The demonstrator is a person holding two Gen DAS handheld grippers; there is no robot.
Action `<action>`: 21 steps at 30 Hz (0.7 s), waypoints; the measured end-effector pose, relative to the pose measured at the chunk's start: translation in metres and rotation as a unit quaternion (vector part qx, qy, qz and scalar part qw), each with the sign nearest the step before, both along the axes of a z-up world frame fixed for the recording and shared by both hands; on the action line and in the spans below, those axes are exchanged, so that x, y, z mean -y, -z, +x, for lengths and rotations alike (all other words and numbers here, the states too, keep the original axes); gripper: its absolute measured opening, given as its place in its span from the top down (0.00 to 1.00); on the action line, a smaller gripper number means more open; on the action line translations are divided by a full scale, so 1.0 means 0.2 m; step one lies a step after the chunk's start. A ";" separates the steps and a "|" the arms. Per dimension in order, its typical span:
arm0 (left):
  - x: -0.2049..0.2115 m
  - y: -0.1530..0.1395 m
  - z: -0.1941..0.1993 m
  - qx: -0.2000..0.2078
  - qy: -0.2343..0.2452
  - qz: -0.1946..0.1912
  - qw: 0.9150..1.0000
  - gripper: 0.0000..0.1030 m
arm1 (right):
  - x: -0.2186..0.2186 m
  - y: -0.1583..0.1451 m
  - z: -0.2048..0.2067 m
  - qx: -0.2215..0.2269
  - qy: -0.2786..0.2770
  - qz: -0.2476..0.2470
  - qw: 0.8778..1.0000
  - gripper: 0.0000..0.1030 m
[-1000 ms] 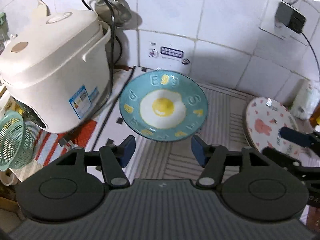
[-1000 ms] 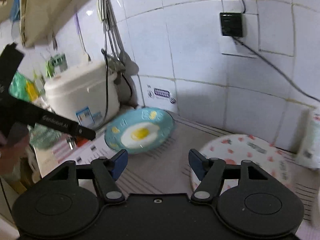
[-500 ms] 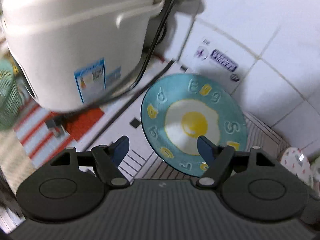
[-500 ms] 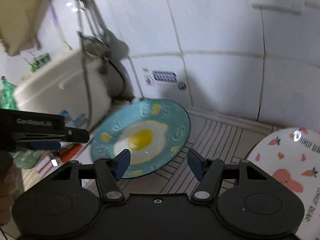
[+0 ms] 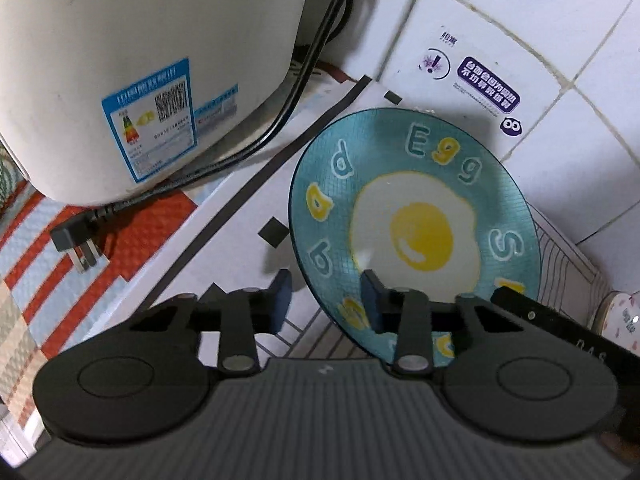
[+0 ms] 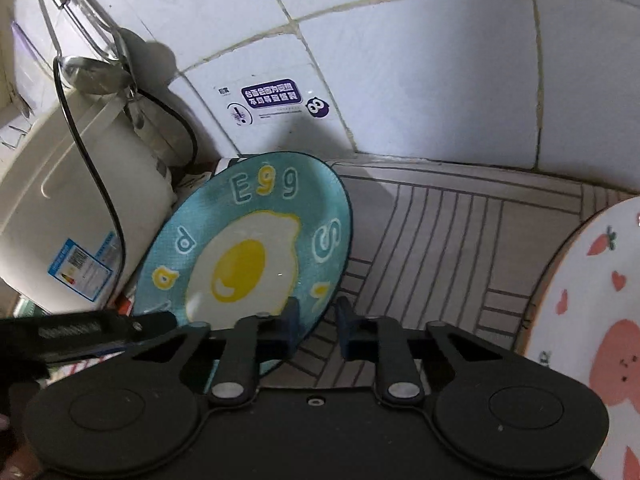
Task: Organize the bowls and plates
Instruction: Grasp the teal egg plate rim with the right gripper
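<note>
1. The left claw has just been closing; its jaws straddle the near left rim of the blue egg plate, one pad above and one below, and a visible gap remains.
2. The right claw has just closed and grips the plate's near right rim.
3. The plate sits tilted on the table, beside the white rice cooker.
4. A pink-patterned plate lies to the right, apart.
</note>
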State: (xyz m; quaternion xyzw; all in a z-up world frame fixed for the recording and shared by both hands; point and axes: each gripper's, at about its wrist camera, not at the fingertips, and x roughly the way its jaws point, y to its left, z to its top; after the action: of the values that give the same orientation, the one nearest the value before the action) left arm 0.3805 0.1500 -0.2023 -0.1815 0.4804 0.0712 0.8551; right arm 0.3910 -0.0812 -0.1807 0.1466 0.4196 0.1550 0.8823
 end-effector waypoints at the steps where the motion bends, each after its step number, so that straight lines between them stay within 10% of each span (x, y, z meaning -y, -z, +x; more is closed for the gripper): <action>1: -0.01 0.01 0.00 -0.001 0.000 -0.006 1.000 0.74 | 0.00 0.00 0.00 0.003 0.000 0.001 1.000 0.82; 21: 0.05 -0.11 -0.04 -0.030 0.017 -0.033 0.999 0.75 | 0.01 -0.08 -0.02 0.024 -0.056 -0.020 0.998 0.80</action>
State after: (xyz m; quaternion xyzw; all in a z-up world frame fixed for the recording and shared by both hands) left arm 0.3717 0.1405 -0.1812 -0.1994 0.5106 0.0458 0.8351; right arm 0.3862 -0.0837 -0.1657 0.1013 0.4093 0.1993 0.8846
